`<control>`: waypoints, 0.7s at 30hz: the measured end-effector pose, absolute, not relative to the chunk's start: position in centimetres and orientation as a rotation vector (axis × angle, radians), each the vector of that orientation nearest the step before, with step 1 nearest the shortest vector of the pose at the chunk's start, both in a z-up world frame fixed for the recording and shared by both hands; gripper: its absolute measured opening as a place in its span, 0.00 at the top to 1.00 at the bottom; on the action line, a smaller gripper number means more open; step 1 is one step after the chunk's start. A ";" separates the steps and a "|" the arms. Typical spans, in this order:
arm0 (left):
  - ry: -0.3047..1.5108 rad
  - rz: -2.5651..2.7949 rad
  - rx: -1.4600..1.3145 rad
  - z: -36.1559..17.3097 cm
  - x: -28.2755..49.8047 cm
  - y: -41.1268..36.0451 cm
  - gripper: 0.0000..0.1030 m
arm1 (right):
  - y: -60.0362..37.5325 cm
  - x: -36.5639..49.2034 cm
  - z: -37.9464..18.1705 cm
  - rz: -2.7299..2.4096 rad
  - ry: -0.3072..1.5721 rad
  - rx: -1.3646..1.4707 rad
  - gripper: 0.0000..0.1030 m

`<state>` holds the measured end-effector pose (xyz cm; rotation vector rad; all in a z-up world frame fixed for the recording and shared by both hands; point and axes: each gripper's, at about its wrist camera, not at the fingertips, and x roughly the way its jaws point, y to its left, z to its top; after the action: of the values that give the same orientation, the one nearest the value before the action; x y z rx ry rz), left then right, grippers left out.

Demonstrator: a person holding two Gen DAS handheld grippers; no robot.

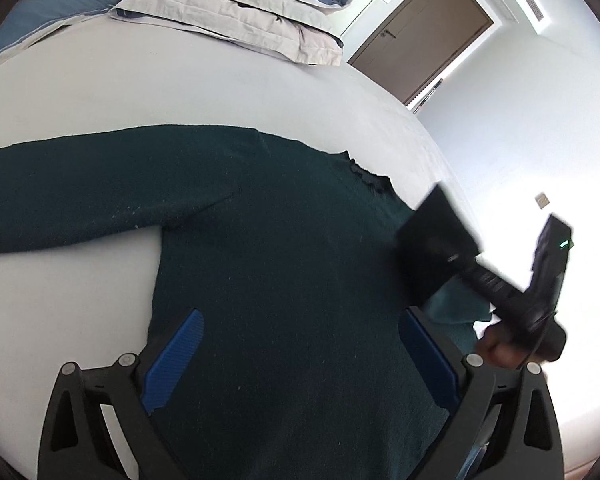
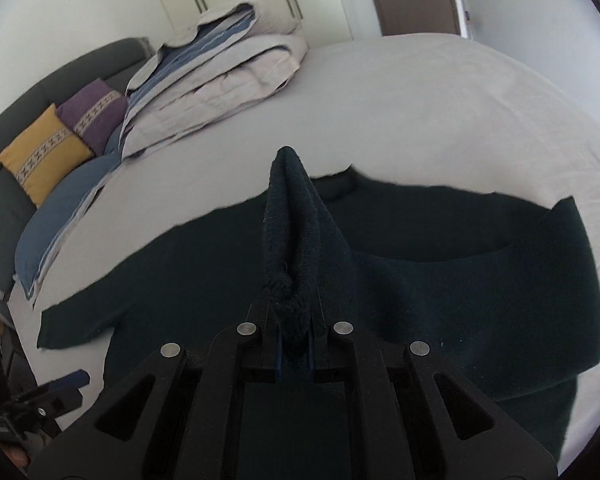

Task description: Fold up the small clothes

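A bed (image 2: 400, 92) with a pale grey sheet fills most of both views. On it lies a dark green sweater (image 1: 260, 240), spread mostly flat, with one sleeve stretched out to the left in the left wrist view. In the right wrist view, part of the sweater on the right side is folded over onto the body.

At the head of the bed sits a folded duvet (image 2: 220, 84) in grey and blue layers. Beside it rests a blue pillow (image 2: 60, 204), and behind that stand a yellow cushion (image 2: 44, 156) and a purple cushion (image 2: 94, 114) against a dark headboard (image 2: 4, 200). A brown door (image 1: 424, 32) shows in the white wall beyond the bed.

The left tongs (image 1: 300, 364) hover over the lower body of the sweater with their blue-padded fingers (image 1: 176, 360) spread wide apart, nothing between them.

The right tongs (image 2: 294, 320) are pressed together, pinching a bunched piece of the sweater that stands up in a peak above the rest of the cloth. In the left wrist view they appear blurred at the right, held by a hand (image 1: 500, 350) just beside the sweater's edge.
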<state>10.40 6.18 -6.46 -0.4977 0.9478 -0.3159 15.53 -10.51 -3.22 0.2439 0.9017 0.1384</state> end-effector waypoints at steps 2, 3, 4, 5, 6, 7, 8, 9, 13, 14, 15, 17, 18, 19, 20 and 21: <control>0.948 -0.339 -0.525 -6.7 11.4 6.1 0.03 | -9.5 15.3 -5.7 0.164 0.946 0.255 0.88; 0.954 -0.346 -0.544 -6.9 12.1 5.9 0.03 | -9.7 15.0 -6.7 0.171 0.968 0.248 0.78; 0.962 -0.357 -0.565 -7.1 12.7 5.7 0.03 | -9.4 14.9 -7.6 0.175 0.985 0.240 0.70; 0.970 -0.373 -0.586 -7.3 13.4 5.3 0.03 | -9.1 14.9 -8.0 0.203 0.985 0.257 0.52; 0.978 -0.390 -0.602 -7.4 14.0 4.9 0.03 | -10.2 13.6 -8.6 0.225 0.972 0.286 0.42; 0.984 -0.403 -0.610 -7.6 14.5 4.6 0.03 | -11.2 12.0 -8.5 0.229 0.954 0.306 0.40; 0.993 -0.418 -0.615 -7.8 15.3 3.8 0.03 | -12.1 10.6 -8.3 0.222 0.934 0.310 0.38; 1.005 -0.429 -0.615 -8.1 16.0 3.0 0.03 | -12.8 9.8 -7.7 0.212 0.910 0.319 0.37; 1.072 -0.459 -0.608 -9.4 18.9 -0.3 0.13 | -16.6 7.7 -6.3 0.196 0.869 0.427 0.37; 1.098 -0.457 -0.583 -9.9 19.7 -1.2 0.20 | -17.4 7.7 -6.1 0.187 0.862 0.446 0.37; 1.125 -0.456 -0.568 -10.6 20.5 -2.0 0.25 | -18.6 7.2 -5.7 0.177 0.854 0.464 0.37; 1.156 -0.448 -0.544 -11.6 21.7 -2.9 0.37 | -20.4 6.2 -5.2 0.160 0.838 0.494 0.37; 1.151 -0.436 -0.522 -11.7 22.0 -3.6 0.40 | -21.5 5.7 -5.2 0.145 0.829 0.517 0.37; 1.150 -0.424 -0.495 -11.5 22.5 -4.0 0.49 | -22.5 5.2 -4.9 0.135 0.821 0.536 0.37; 1.158 -0.415 -0.474 -11.3 22.8 -4.4 0.64 | -23.7 4.7 -4.8 0.118 0.811 0.557 0.37; 1.164 -0.408 -0.456 -11.1 23.1 -4.6 0.70 | -24.6 4.2 -4.6 0.103 0.803 0.568 0.37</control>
<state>23.08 -4.65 -11.06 -0.4557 1.1645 -0.4082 4.19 -24.57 -4.59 0.5680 0.8029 0.1034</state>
